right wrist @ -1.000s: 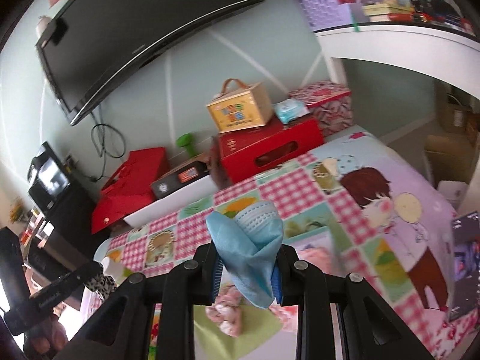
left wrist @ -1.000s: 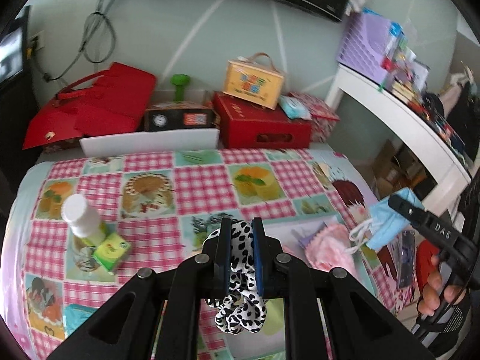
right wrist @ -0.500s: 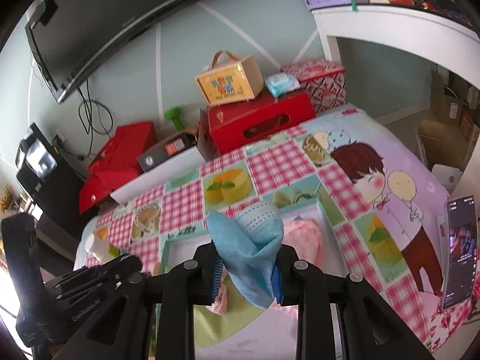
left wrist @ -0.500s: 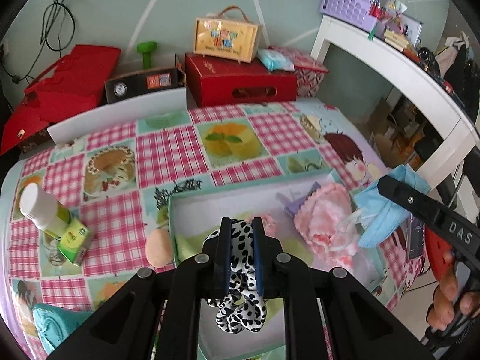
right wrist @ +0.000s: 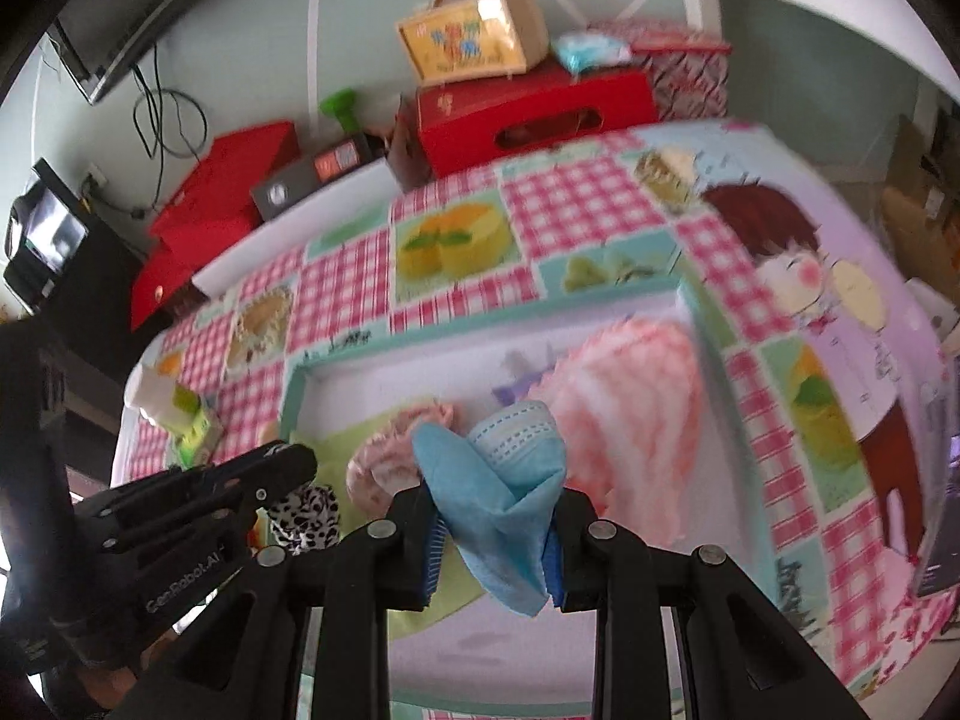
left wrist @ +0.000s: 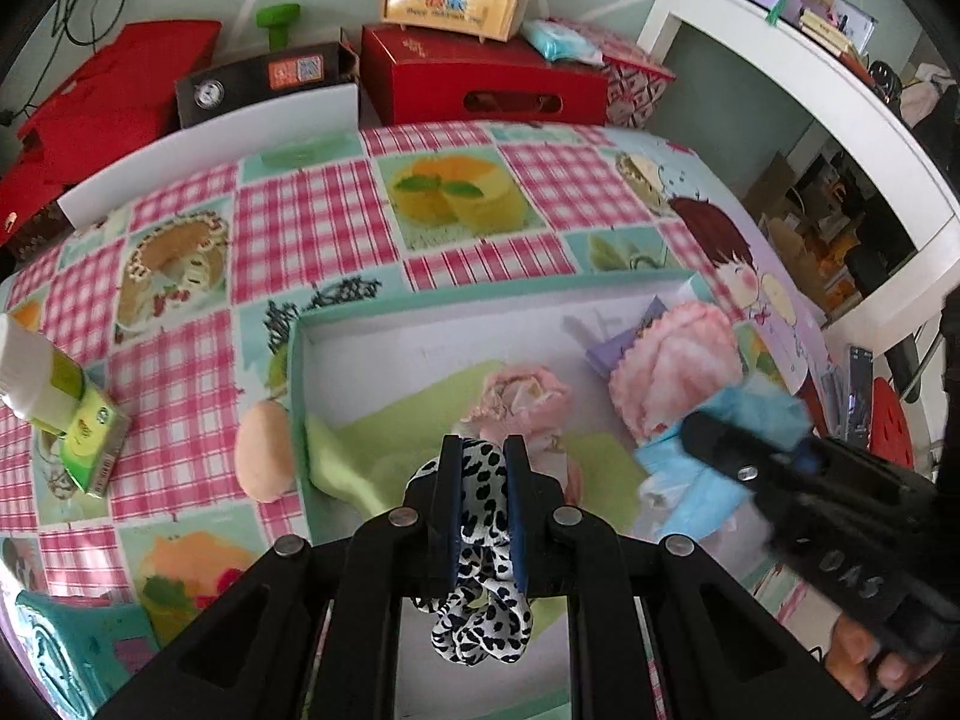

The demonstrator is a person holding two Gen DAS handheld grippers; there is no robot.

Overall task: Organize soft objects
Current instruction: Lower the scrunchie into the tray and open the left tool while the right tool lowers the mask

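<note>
Left wrist view: the left gripper (left wrist: 483,474) is clamped nearly closed on a black-and-white spotted scrunchie (left wrist: 480,612), held over the teal-rimmed box (left wrist: 480,294) on the checked tablecloth (left wrist: 312,222). Right wrist view: the right gripper (right wrist: 495,501) pinches a folded blue face mask (right wrist: 498,492) above the same box, where 2 pink fabric pieces (right wrist: 630,414) and a green cloth (left wrist: 384,438) lie.
</note>
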